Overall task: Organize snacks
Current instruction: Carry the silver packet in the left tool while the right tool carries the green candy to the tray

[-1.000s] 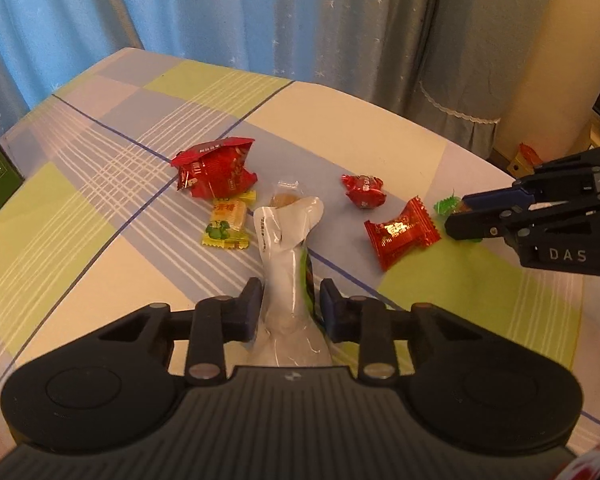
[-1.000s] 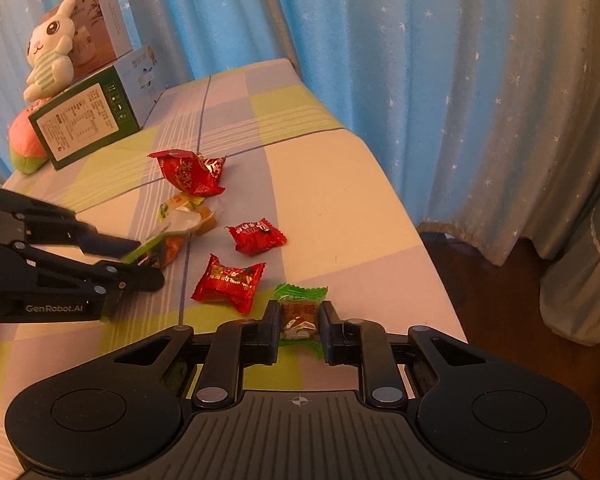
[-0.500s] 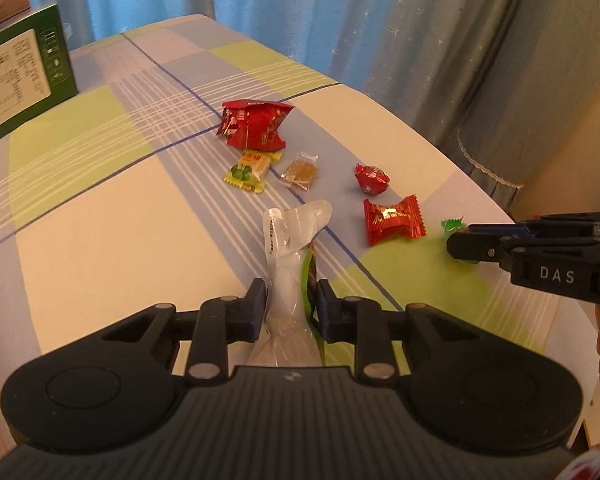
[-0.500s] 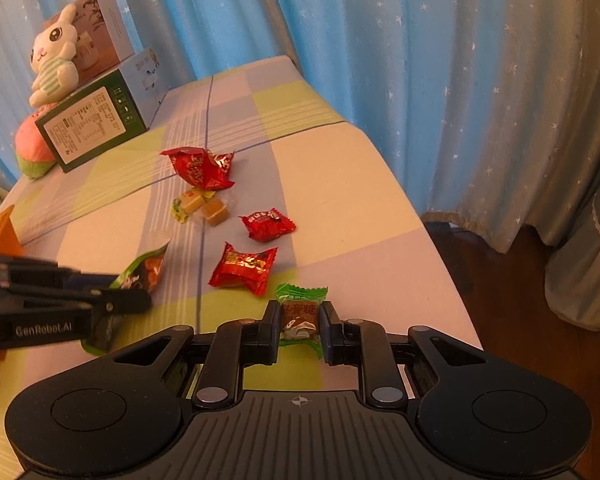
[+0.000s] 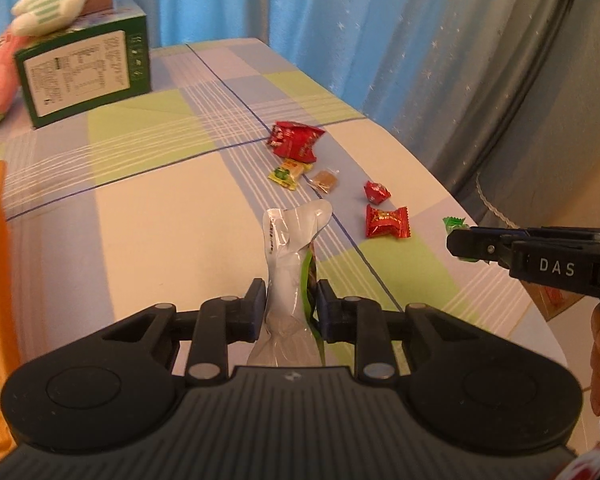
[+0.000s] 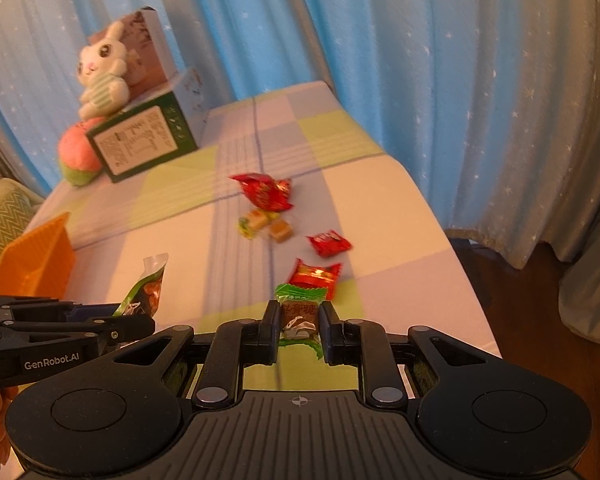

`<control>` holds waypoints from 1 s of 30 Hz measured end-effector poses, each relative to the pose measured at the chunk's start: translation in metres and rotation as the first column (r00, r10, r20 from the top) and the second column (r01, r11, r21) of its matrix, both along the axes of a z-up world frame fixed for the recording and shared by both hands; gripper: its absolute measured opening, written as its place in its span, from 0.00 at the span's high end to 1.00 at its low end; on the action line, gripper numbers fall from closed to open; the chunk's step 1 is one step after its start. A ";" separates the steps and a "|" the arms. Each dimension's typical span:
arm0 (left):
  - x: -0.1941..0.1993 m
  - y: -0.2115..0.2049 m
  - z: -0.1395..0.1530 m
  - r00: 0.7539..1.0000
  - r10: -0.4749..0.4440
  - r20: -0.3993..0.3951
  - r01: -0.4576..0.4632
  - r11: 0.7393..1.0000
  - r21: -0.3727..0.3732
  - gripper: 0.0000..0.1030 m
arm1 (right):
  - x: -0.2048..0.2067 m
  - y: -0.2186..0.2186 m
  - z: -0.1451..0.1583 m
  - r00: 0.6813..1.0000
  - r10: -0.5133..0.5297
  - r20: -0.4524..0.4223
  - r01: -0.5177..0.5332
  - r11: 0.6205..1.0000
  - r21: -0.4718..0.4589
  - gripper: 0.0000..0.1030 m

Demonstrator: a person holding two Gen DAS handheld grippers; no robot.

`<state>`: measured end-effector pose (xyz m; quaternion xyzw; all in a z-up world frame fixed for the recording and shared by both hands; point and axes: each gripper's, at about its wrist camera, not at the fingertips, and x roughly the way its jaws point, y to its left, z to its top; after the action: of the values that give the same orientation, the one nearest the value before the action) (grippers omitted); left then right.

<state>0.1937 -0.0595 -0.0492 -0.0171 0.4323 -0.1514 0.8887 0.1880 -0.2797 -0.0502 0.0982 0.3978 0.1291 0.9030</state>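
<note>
My left gripper (image 5: pixel 291 305) is shut on a long silver and green snack packet (image 5: pixel 290 252), held above the checked tablecloth; it also shows in the right wrist view (image 6: pixel 146 286). My right gripper (image 6: pixel 299 325) is shut on a green-wrapped candy (image 6: pixel 299 312), lifted off the table. On the cloth lie a red snack bag (image 5: pixel 296 140), a yellow-green candy (image 5: pixel 287 172), a clear-wrapped brown candy (image 5: pixel 325 181) and two red candies (image 5: pixel 377 192) (image 5: pixel 386 222). An orange basket (image 6: pixel 36 262) stands at the left.
A green box (image 5: pixel 86 78) with a plush rabbit (image 6: pixel 102 74) on top stands at the far left of the table. A pink and green plush (image 6: pixel 78 154) lies beside it. Blue curtains hang behind. The table edge (image 6: pixel 452 248) drops off at the right.
Both grippers have swung left with their snacks held. The orange basket, green box and plush rabbit have come into the left wrist view. The loose candies have not moved.
</note>
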 end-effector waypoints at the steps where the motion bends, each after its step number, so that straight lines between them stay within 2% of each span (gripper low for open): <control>1: -0.005 0.004 0.005 1.000 0.013 0.005 -0.013 1.000 -0.005 0.77 | -0.003 0.003 0.005 1.000 0.005 0.005 -0.005 1.000 0.002 0.80; 14: -0.076 0.063 0.055 0.985 0.162 0.061 -0.159 0.986 -0.056 0.77 | -0.049 0.062 0.057 0.990 0.114 0.077 -0.116 0.993 0.020 0.80; 22: -0.117 0.106 0.080 0.966 0.238 0.101 -0.233 0.971 -0.058 0.77 | -0.079 0.106 0.067 0.979 0.185 0.088 -0.187 0.982 0.015 0.80; 30: -0.149 0.153 0.093 0.939 0.322 0.122 -0.318 0.947 -0.050 0.77 | -0.097 0.158 0.072 0.957 0.274 0.098 -0.277 0.961 0.017 0.80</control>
<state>0.0447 0.0934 0.0435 -0.0902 0.3635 -0.0121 0.9271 0.0908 -0.1221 0.0217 0.0495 0.3621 0.2642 0.8925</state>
